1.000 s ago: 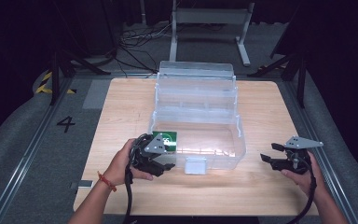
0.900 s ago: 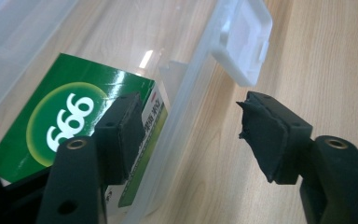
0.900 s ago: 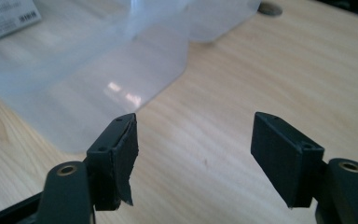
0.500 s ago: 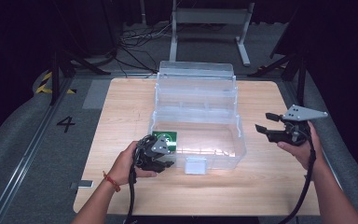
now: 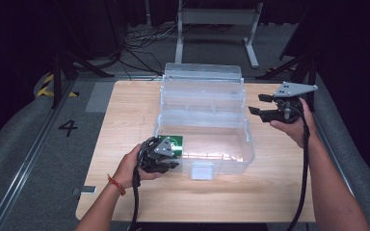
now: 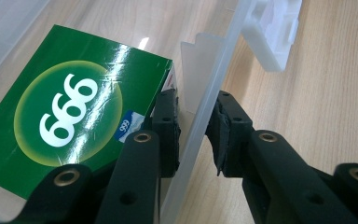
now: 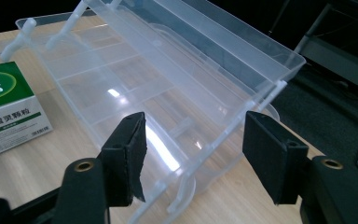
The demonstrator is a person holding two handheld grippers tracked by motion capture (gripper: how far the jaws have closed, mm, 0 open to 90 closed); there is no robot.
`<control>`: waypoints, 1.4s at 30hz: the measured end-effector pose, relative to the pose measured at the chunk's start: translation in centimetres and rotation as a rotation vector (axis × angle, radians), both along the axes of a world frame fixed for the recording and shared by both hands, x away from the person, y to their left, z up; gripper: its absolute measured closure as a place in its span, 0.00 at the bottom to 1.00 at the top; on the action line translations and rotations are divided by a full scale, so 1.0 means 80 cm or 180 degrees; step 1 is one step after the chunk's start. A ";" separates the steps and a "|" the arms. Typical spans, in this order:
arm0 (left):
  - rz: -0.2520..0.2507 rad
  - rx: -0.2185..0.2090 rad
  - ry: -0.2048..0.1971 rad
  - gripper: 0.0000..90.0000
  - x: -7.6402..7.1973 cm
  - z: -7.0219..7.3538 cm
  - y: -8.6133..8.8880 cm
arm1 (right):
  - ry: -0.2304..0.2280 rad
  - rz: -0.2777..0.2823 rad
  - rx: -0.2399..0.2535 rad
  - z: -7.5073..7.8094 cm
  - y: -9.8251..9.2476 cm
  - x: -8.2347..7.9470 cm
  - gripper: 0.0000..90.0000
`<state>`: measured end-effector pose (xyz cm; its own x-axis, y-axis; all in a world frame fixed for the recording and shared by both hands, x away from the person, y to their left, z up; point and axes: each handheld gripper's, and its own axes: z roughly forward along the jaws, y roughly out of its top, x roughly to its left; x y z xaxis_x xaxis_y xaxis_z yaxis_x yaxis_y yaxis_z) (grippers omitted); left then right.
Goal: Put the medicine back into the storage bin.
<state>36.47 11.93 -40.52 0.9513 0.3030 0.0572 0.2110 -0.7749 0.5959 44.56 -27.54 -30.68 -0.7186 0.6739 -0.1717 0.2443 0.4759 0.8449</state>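
A clear plastic storage box (image 5: pixel 207 130) stands mid-table (image 5: pixel 125 110), lid raised. A green 666 medicine box (image 6: pixel 70 112) lies in its near-left corner. The left gripper (image 6: pixel 193 135), jaws just closing, pinches the box's near wall. The right gripper (image 5: pixel 256 104) hovers spread at the lid's right edge.

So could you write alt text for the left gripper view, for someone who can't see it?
The left gripper's two black jaws straddle the thin front wall of a clear plastic storage box, one jaw inside, one outside. Inside lies a glossy green cardboard carton with white numerals; light wooden table beyond.
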 end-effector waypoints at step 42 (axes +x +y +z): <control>0.0029 -0.0045 0.0023 0.82 -0.001 -0.001 0.001 | 0.0522 0.0522 -0.0621 -0.021 0.087 0.117 0.78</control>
<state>36.42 12.05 -40.58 0.9489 0.3123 0.0459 0.2223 -0.7644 0.6053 53.90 -20.54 -32.35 -0.8440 0.5122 -0.1592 0.2765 0.6698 0.6892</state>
